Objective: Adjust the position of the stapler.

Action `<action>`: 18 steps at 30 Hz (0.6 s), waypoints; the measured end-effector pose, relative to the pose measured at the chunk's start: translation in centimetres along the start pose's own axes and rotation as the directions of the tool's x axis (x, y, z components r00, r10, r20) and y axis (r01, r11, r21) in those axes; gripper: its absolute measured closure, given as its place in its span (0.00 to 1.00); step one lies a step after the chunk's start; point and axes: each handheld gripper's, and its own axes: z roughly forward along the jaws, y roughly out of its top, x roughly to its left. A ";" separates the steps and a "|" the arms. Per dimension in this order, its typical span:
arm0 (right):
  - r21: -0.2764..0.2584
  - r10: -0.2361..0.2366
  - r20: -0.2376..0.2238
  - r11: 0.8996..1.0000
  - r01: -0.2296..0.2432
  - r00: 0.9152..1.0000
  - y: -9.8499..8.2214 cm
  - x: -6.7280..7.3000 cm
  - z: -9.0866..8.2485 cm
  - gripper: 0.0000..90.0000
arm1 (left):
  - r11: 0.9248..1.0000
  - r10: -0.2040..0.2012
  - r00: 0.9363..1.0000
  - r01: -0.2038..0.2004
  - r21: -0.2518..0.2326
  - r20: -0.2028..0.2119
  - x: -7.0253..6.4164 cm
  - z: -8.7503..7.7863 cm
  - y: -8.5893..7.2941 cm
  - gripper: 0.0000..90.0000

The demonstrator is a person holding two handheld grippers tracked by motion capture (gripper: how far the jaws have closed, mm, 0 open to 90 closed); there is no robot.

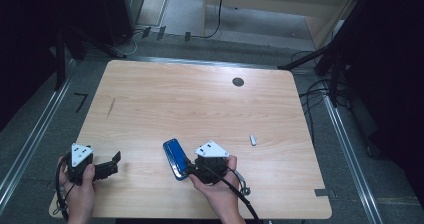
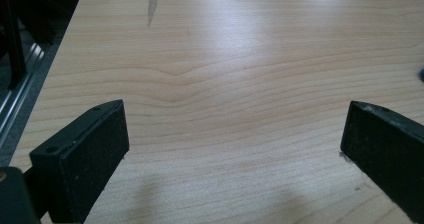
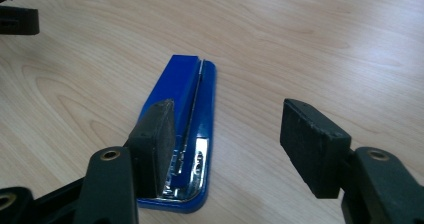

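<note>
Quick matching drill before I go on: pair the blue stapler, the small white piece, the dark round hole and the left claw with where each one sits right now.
1 blue stapler
2 small white piece
3 dark round hole
4 left claw

A far side of the table top
B near left corner, open over bare wood
C at the right claw, by its left jaw
D lying alone, right of the right hand

Pairs: 1-C, 2-D, 3-A, 4-B

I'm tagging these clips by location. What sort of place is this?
Probably a lab or recording workspace, not a home: a bare wooden table stands on a grey floor, with cables trailing around it and dark stand legs beside it. A blue stapler lies on the table.
</note>
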 end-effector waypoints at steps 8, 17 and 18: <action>0.020 -0.006 -0.037 1.000 0.007 0.999 0.1 1.2 0.9 0.41 | 1.000 0.003 1.000 -0.003 0.000 0.000 0.0 0.0 0.0 0.00; 0.047 -0.022 -0.061 0.999 0.025 0.998 0.3 2.4 2.0 0.38 | 1.000 0.008 1.000 -0.008 0.002 0.000 -0.1 0.0 0.0 0.00; 0.053 -0.017 -0.065 0.998 0.021 0.998 0.3 2.5 2.2 0.38 | 1.000 0.008 1.000 -0.008 0.002 -0.001 -0.1 0.0 0.0 0.00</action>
